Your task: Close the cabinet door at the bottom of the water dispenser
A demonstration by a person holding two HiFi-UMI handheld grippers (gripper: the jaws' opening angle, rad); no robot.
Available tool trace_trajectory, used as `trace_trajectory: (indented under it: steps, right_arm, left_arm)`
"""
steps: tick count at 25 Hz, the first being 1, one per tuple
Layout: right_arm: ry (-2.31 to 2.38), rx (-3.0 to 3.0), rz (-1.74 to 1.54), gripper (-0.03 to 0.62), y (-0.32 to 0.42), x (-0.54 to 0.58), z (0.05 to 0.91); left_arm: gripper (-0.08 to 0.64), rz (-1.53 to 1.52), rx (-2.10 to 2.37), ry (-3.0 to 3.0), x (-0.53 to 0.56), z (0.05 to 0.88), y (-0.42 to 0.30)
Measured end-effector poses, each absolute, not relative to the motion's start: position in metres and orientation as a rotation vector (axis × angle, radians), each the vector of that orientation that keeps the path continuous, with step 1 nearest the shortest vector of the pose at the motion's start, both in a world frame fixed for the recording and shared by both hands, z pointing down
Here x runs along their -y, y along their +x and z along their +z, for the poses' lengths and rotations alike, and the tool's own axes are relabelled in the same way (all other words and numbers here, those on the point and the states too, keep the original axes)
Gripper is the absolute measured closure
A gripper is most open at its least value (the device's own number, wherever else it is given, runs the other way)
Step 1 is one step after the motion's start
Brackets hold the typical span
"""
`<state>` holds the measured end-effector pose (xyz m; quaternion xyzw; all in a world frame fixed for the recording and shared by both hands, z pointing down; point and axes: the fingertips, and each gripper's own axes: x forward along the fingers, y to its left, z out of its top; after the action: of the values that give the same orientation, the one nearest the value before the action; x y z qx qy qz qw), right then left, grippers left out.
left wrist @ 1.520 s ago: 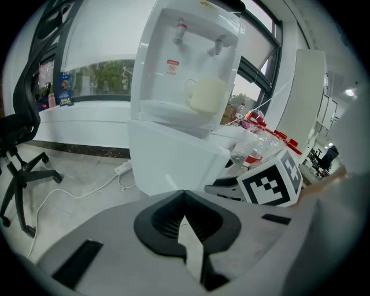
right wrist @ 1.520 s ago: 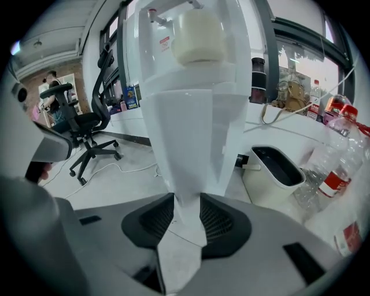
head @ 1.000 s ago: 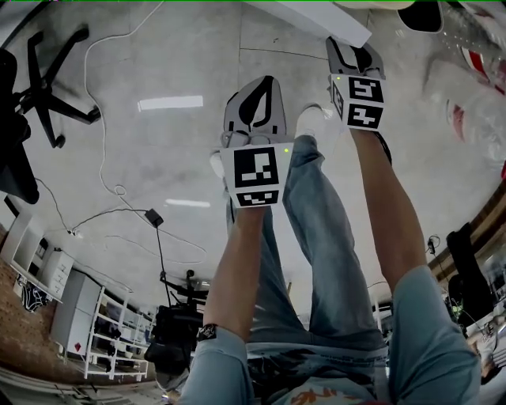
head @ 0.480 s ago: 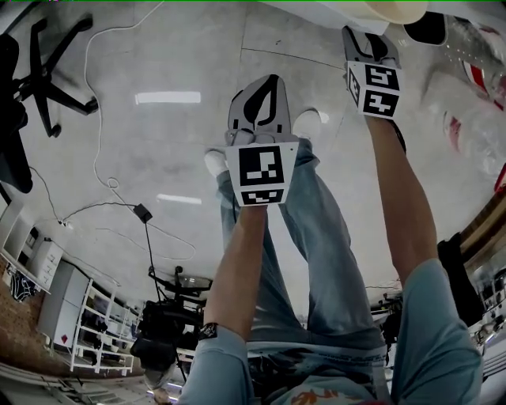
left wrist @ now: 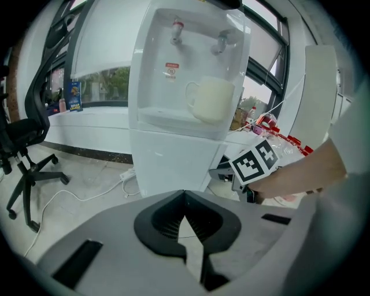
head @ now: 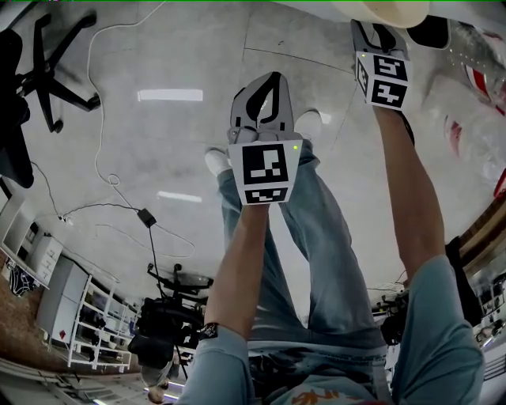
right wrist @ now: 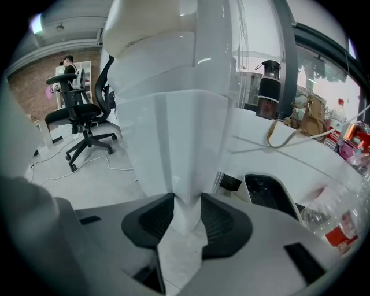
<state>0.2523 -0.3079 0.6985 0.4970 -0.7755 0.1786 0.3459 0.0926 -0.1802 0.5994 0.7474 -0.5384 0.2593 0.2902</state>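
The white water dispenser (left wrist: 185, 98) stands ahead in the left gripper view, a cream mug (left wrist: 211, 99) in its alcove. My right gripper (right wrist: 186, 208) is shut on the edge of the white cabinet door (right wrist: 173, 144) at the dispenser's base; the door edge fills the gap between both pads. From the head view that gripper (head: 376, 35) sits at the top right, under the mug (head: 391, 9). The left gripper view shows it (left wrist: 225, 172) at the lower cabinet's right side. My left gripper (head: 265, 83) hangs over the floor, shut and empty (left wrist: 184, 193).
An office chair (head: 43, 71) stands at the left, with a cable (head: 99, 119) trailing over the floor. Plastic bottles (head: 474, 87) lie at the right. The person's legs and white shoes (head: 308, 123) are below the grippers. A black-rimmed bin (right wrist: 269, 193) sits right of the dispenser.
My right gripper has moved up and to the right in the head view, taking the door edge with it; less of the white door panel shows now. The left gripper has stayed nearly still.
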Motion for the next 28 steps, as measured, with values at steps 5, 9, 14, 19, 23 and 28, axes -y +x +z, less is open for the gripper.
trace_trajectory:
  steps: [5,9,14,19,23,28]
  right_arm:
    - [1.276,1.985,0.449,0.437,0.255,0.319,0.697]
    - [1.26,1.967,0.453,0.437,0.255,0.326,0.695]
    - [1.308,1.961,0.491,0.448,0.26,0.335,0.689]
    - [1.321,1.965,0.5,0.468,0.261,0.327,0.682]
    - [1.328,1.968,0.54,0.48,0.26,0.303,0.675]
    - [1.374,1.947,0.616,0.508,0.256,0.263,0.661]
  left_arm:
    - [0.549,0.742,1.414,2.033,0.178,0.592,0.097]
    - [0.549,0.746,1.414,2.04,0.18,0.584,0.094]
    - [0.549,0.755,1.422,2.063,0.182,0.576,0.09]
    - [0.549,0.736,1.448,2.034,0.179,0.575,0.083]
    - [0.549,0.701,1.458,2.03,0.177,0.565,0.081]
    - [0.549,0.71,1.428,2.081,0.168,0.551,0.08]
